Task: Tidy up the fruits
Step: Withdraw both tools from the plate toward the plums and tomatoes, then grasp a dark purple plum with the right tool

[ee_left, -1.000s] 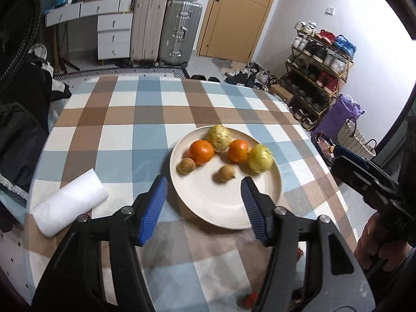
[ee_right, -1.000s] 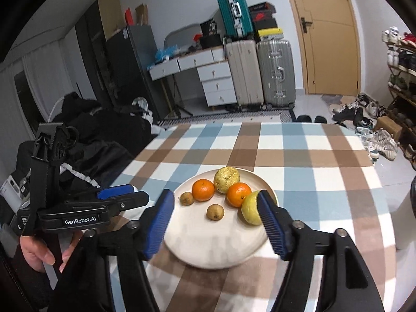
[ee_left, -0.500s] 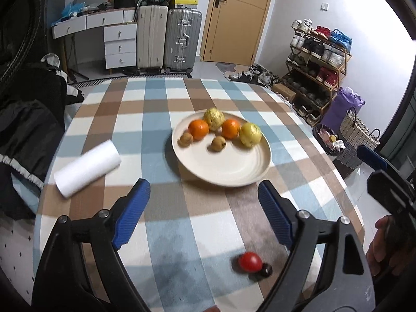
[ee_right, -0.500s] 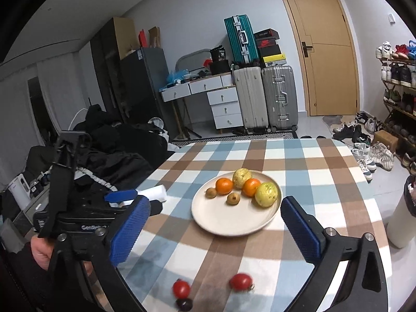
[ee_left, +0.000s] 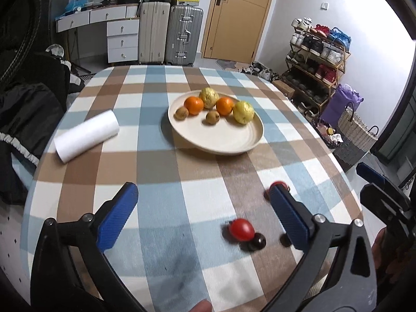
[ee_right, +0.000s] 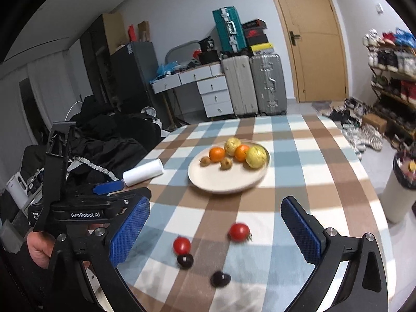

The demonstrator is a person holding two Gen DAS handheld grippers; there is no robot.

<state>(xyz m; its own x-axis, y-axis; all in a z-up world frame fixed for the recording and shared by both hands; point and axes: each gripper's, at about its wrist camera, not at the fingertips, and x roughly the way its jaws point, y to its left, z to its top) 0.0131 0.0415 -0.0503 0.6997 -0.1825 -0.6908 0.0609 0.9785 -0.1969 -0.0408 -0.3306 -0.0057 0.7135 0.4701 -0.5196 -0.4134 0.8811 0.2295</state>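
A cream plate point(ee_left: 221, 140) point(ee_right: 223, 179) on the checked tablecloth holds two oranges point(ee_left: 193, 105), two yellow-green fruits point(ee_left: 243, 111) and two small brown fruits point(ee_left: 212, 117). Nearer to me, loose on the cloth, lie two red tomatoes point(ee_right: 182, 245) point(ee_right: 239, 232) and two dark fruits point(ee_right: 185, 260) point(ee_right: 220, 278). My left gripper point(ee_left: 202, 192) hangs over the near part of the table; its jaws are opening and nothing is between them. One tomato point(ee_left: 241, 230) lies just inside its right finger. My right gripper point(ee_right: 215, 204) stands open and empty above the tomatoes.
A white paper roll point(ee_left: 87, 135) lies left of the plate. Black clothing point(ee_left: 23, 109) is piled off the table's left edge. A woven basket point(ee_left: 356, 127) and a shoe rack point(ee_left: 319, 52) stand to the right, a white bin point(ee_right: 400, 195) beside the table.
Both grippers drew back from the plate toward the table's near edge and their jaws spread wide. The tomatoes and dark fruits came into view.
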